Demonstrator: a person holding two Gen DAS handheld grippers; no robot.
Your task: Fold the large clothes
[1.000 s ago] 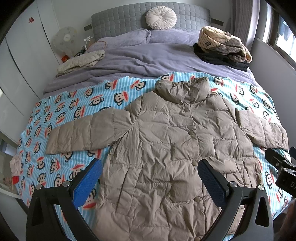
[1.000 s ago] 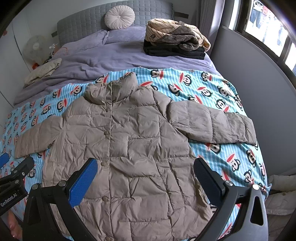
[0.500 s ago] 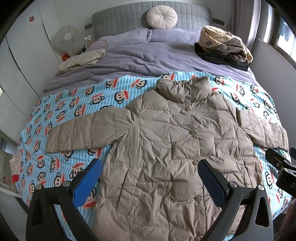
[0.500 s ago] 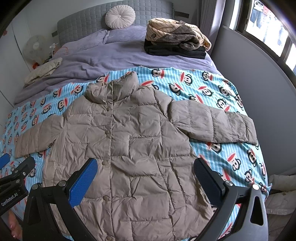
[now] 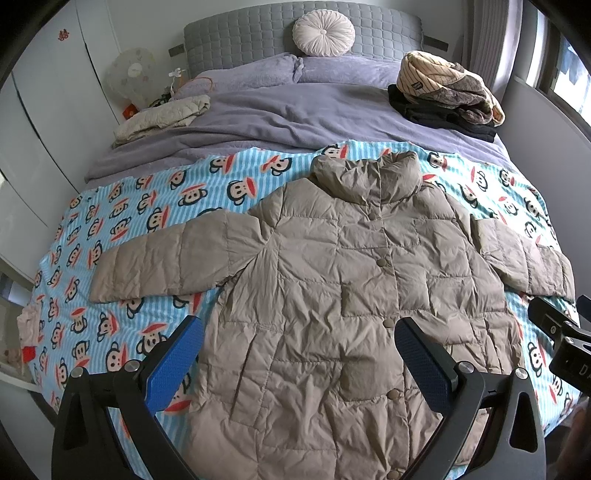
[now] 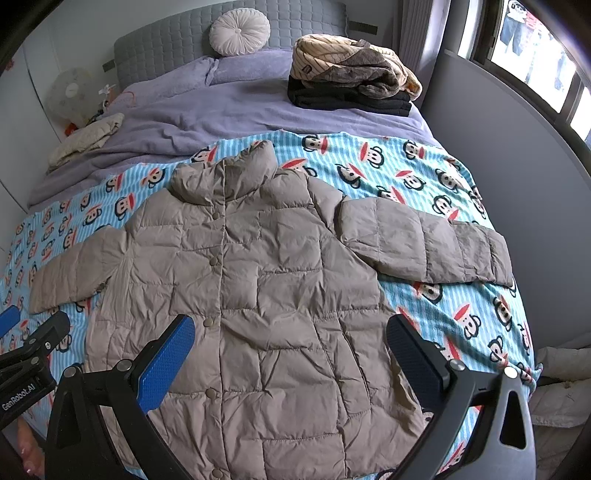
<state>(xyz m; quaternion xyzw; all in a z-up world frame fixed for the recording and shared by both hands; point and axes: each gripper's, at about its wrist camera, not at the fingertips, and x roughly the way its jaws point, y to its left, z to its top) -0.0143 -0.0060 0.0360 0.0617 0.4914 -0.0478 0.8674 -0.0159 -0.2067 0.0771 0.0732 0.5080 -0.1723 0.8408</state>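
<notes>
Hanging above the lower half of the coat [image 5: 354,280], the left gripper [image 5: 295,354] has its blue-padded fingers [image 5: 173,365] spread wide with nothing between them. The right gripper [image 6: 291,354] hovers beside it, likewise released and empty-handed. The tan puffer coat lies face up and buttoned, both sleeves stretched out sideways, on a blue monkey-print blanket [image 5: 122,221] covering the foot of the bed [image 5: 295,107]. Farther back, a stack of folded clothes [image 6: 351,85] sits on the purple cover near a round cushion [image 6: 240,31].
</notes>
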